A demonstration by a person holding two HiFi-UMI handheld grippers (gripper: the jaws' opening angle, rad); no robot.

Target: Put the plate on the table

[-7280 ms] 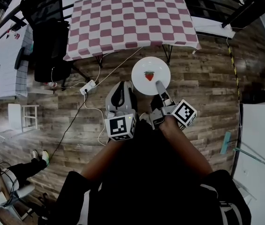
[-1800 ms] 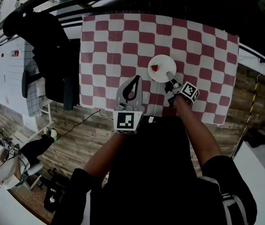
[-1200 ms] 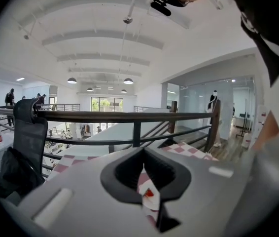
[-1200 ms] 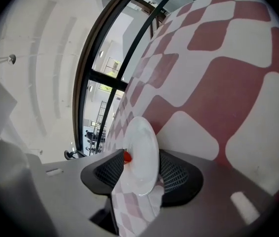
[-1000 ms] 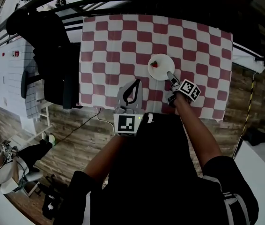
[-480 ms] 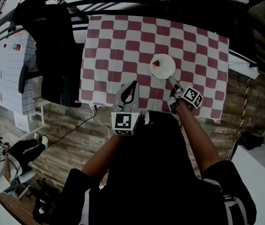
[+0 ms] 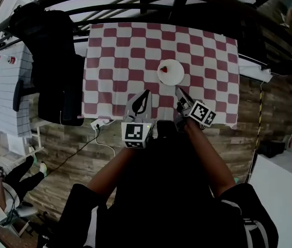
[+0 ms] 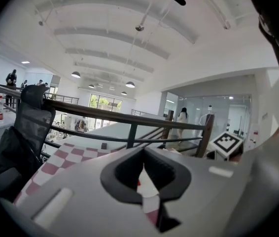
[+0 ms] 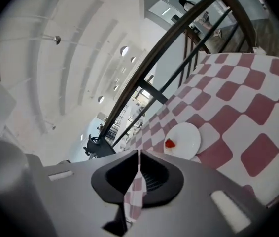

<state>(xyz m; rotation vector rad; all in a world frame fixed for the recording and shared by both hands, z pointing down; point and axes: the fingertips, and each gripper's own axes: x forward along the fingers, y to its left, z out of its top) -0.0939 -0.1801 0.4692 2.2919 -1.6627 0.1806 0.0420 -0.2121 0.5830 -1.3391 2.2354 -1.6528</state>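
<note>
Plate [image 7: 171, 72] released onto the table [image 7: 110, 50]; right gripper [image 7: 178, 90] withdrawn to its 6 o'clock, jaws closing empty; left gripper [image 7: 144, 93] shut, empty; task looks done.

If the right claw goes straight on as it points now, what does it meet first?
Probably the white plate, lying on the checked table ahead of the right claw. Its jaws are closing with nothing between them. Depth is unclear; the table may come first.

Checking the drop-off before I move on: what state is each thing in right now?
Plate: flat on the table, not held.
Strawberry: on the plate.
Right tool: off the plate, jaws closing, nothing between them.
Left tool: shut, empty.
</note>
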